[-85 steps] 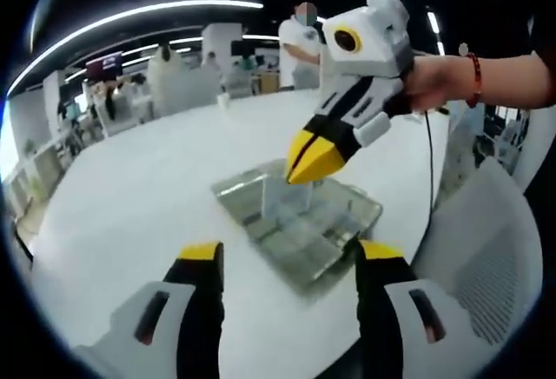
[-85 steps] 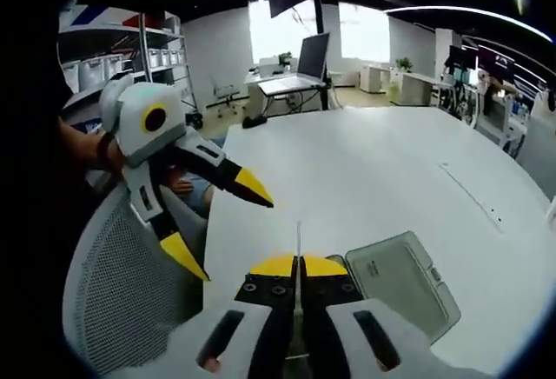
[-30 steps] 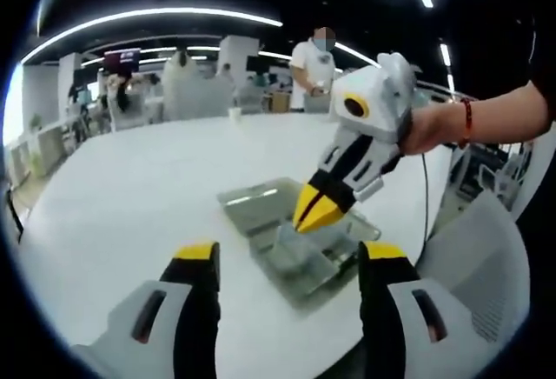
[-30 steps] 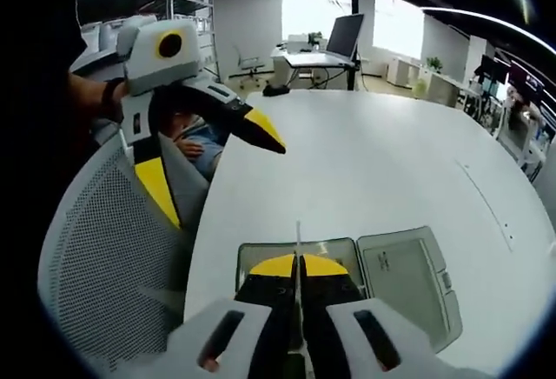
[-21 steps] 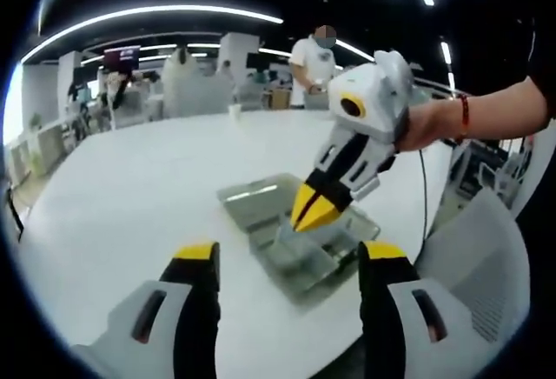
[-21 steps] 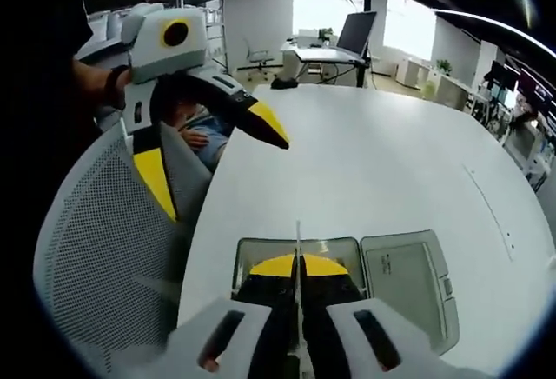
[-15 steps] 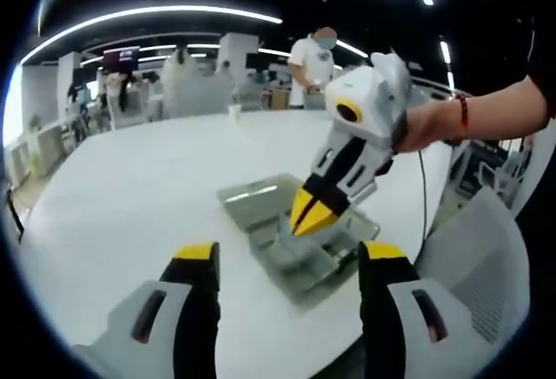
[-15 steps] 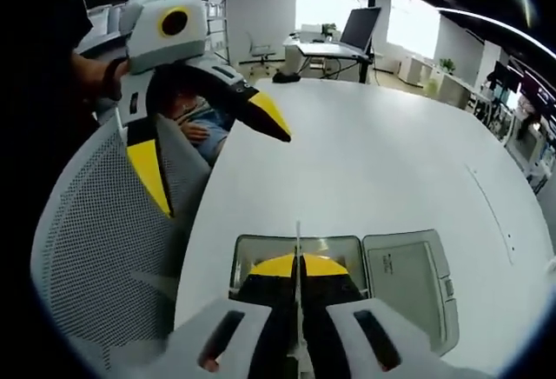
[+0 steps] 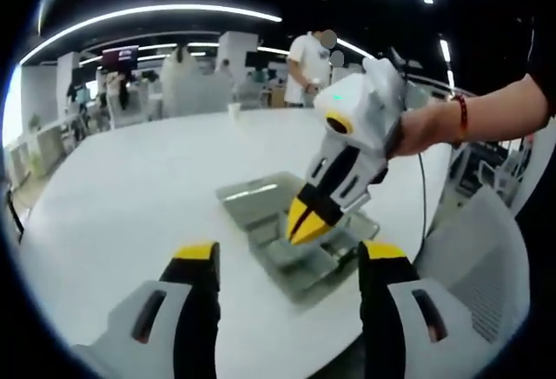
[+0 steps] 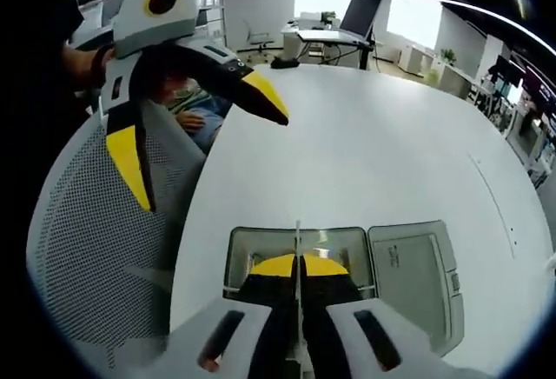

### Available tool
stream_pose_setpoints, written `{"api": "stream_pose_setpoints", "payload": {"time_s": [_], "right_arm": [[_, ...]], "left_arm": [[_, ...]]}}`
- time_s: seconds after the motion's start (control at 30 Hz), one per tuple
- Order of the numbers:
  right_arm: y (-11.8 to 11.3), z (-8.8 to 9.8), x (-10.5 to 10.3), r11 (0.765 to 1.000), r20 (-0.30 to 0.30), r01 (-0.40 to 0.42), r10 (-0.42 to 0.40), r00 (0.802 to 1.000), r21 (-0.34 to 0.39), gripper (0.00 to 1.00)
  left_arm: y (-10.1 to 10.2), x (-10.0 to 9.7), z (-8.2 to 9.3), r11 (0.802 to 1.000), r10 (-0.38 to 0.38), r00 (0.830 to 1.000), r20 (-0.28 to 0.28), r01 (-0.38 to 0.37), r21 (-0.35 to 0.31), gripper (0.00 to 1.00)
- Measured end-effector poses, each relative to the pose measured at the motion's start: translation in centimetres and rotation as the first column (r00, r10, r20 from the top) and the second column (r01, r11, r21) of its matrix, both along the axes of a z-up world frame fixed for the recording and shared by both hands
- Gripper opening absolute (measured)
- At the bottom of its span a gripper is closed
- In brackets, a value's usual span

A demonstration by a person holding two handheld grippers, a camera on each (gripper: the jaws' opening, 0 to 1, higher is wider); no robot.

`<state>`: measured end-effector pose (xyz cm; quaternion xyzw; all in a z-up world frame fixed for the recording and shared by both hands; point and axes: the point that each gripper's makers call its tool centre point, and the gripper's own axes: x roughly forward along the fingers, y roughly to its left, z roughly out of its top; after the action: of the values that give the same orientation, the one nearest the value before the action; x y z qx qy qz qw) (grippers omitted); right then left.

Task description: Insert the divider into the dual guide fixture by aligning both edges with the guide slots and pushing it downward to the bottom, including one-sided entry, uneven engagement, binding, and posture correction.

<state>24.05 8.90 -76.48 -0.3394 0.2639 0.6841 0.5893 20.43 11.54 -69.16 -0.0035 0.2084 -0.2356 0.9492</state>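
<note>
While the left claw [image 10: 187, 123] hangs wide and empty beside the chair [image 10: 95, 249], the right claw [image 9: 304, 220] pinches the thin clear divider [image 10: 297, 253] and holds it upright over the open fixture [image 10: 261, 244] on the white surface [image 9: 130, 188]. Whether either edge has entered its slot is hard to tell; seating and the push to the bottom seem still to come.

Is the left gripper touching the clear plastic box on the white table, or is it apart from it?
Apart. In the left gripper view, the left gripper hangs open, and bare white table shows between its yellow tips and the clear plastic box.
</note>
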Motion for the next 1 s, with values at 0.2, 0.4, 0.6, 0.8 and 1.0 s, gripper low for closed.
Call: {"api": "stream_pose_setpoints", "payload": {"time_s": [0.2, 0.4, 0.6, 0.8, 1.0], "right_arm": [[0.0, -0.7, 0.0, 0.999, 0.020, -0.001, 0.001, 1.000, -0.039, 0.00], [0.0, -1.2, 0.1, 0.998, 0.036, 0.010, -0.008, 0.999, -0.055, 0.00], [0.0, -1.4, 0.1, 0.998, 0.044, 0.002, 0.001, 0.999, -0.069, 0.00], [-0.1, -1.5, 0.2, 0.997, 0.037, 0.032, -0.029, 0.999, -0.070, 0.00], [0.1, -1.5, 0.3, 0.991, 0.020, 0.128, -0.128, 0.992, -0.029, 0.00]], "left_arm": [[0.0, -0.2, -0.2, 1.000, -0.004, 1.000, -0.005, 0.004, 0.003, 0.64], [0.0, -0.2, 0.0, 1.000, 0.003, 1.000, -0.006, -0.003, -0.015, 0.64], [-0.3, -0.1, -0.1, 1.000, -0.004, 1.000, -0.006, 0.004, -0.021, 0.64], [-0.4, 0.0, -0.3, 1.000, -0.009, 1.000, -0.012, 0.009, -0.024, 0.64], [-0.5, 0.1, -0.4, 1.000, -0.018, 1.000, -0.015, 0.018, -0.020, 0.64]]}}
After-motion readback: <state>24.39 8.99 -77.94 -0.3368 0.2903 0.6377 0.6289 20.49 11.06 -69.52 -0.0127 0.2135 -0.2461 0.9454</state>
